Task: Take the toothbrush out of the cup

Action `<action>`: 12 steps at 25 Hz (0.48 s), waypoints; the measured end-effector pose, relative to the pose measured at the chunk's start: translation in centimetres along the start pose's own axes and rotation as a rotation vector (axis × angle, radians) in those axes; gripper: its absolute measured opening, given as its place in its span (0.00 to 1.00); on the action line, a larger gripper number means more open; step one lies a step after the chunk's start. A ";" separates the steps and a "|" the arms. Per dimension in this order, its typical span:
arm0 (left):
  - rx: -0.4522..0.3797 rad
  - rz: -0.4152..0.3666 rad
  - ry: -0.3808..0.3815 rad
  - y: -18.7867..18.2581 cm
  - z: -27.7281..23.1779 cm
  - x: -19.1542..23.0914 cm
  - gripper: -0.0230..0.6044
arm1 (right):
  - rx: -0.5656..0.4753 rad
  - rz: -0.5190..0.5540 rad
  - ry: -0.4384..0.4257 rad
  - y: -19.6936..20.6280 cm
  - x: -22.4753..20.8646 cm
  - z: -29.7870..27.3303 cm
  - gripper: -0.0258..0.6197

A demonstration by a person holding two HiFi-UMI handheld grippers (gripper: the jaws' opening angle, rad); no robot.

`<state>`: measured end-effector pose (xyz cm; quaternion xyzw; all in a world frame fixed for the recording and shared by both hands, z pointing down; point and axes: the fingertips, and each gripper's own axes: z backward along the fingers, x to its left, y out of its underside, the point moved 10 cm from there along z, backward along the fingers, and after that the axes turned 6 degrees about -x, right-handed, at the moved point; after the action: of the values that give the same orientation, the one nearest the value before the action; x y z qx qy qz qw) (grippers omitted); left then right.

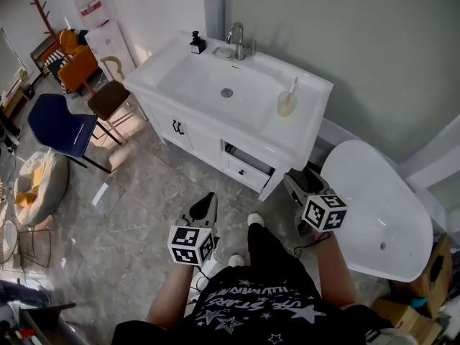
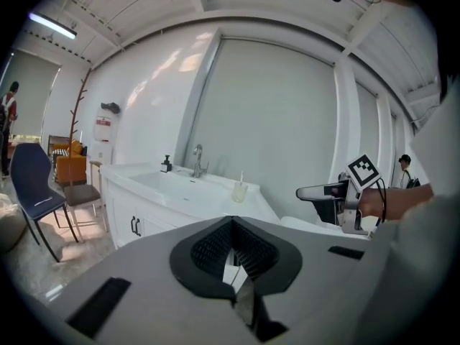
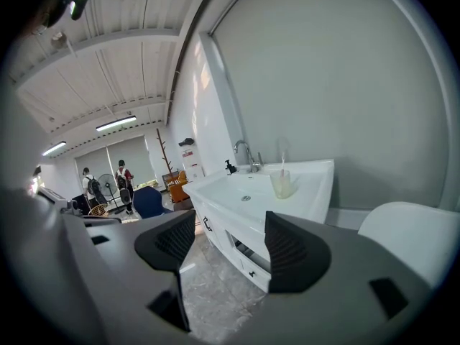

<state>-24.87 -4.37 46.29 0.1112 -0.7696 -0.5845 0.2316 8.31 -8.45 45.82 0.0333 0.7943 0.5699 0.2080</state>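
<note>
A pale translucent cup (image 1: 287, 105) stands on the right side of the white vanity top (image 1: 302, 131), with a white toothbrush (image 1: 292, 88) upright in it. The cup (image 3: 282, 185) and toothbrush (image 3: 282, 167) lie far ahead in the right gripper view, and the cup (image 2: 239, 191) shows small in the left gripper view. My left gripper (image 1: 208, 200) hangs over the floor in front of the vanity, its jaws shut on nothing. My right gripper (image 1: 294, 181) is held near the vanity's right corner, well short of the cup, jaws open and empty.
The basin has a faucet (image 1: 236, 40) and a black soap dispenser (image 1: 197, 43) at the back. A white bathtub (image 1: 377, 207) lies to the right. A blue chair (image 1: 61, 124) and a brown stool (image 1: 109, 98) stand at the left. People (image 3: 122, 182) stand far off.
</note>
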 end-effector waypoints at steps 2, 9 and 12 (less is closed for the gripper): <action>-0.013 0.007 0.000 -0.6 -1.2 -0.1 0.06 | -0.005 -0.003 0.001 -0.4 -0.9 -1.1 0.50; -0.022 -0.017 -0.013 -3.0 -6.5 1.1 0.06 | -0.029 -0.048 0.001 -2.6 -4.5 -7.0 0.50; -0.014 -0.019 -0.020 -3.8 -9.9 1.9 0.06 | -0.037 -0.054 -0.006 -4.1 -6.6 -10.1 0.50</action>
<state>-22.05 -14.72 45.16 0.1112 -0.7667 -0.5933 0.2189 11.36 -20.77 46.64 0.0099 0.7836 0.5784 0.2264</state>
